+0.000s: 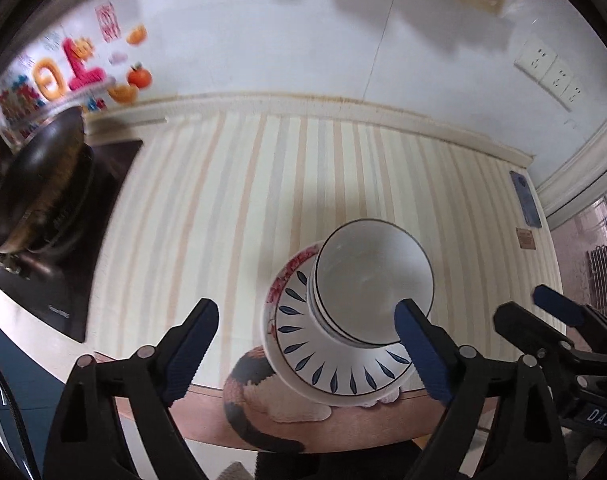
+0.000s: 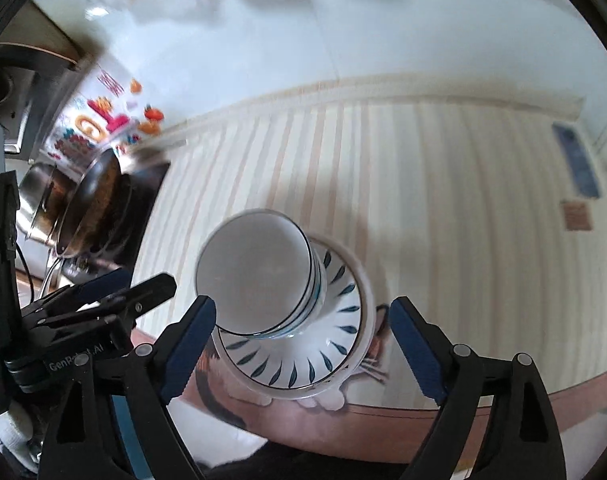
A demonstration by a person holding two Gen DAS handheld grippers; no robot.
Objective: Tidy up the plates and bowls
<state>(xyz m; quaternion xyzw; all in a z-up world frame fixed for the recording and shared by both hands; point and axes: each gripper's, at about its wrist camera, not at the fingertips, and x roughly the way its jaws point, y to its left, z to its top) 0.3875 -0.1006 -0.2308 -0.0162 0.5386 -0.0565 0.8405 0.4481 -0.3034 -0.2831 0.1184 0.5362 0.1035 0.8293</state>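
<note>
A stack of white bowls [image 1: 373,280] sits in a white dish with blue leaf marks [image 1: 327,364], which rests on a dish with a red flower rim [image 1: 287,276]. The pile stands near the counter's front edge. My left gripper [image 1: 305,354] hangs open above it, with its pads apart and not pressing on the bowls. In the right wrist view the same white bowls [image 2: 255,272] and blue-leaf dish [image 2: 335,344] lie below my right gripper [image 2: 303,354], also open and holding nothing. Each gripper shows in the other's view: the right gripper [image 1: 539,316] and the left gripper [image 2: 143,284].
A striped mat [image 1: 263,200] covers the counter, with a cat picture [image 1: 255,372] at its front edge. A dark wok [image 1: 39,184] sits on a black cooktop at the left. A blue card [image 1: 525,200] lies far right. Wall sockets [image 1: 551,76] are on the tiled wall behind.
</note>
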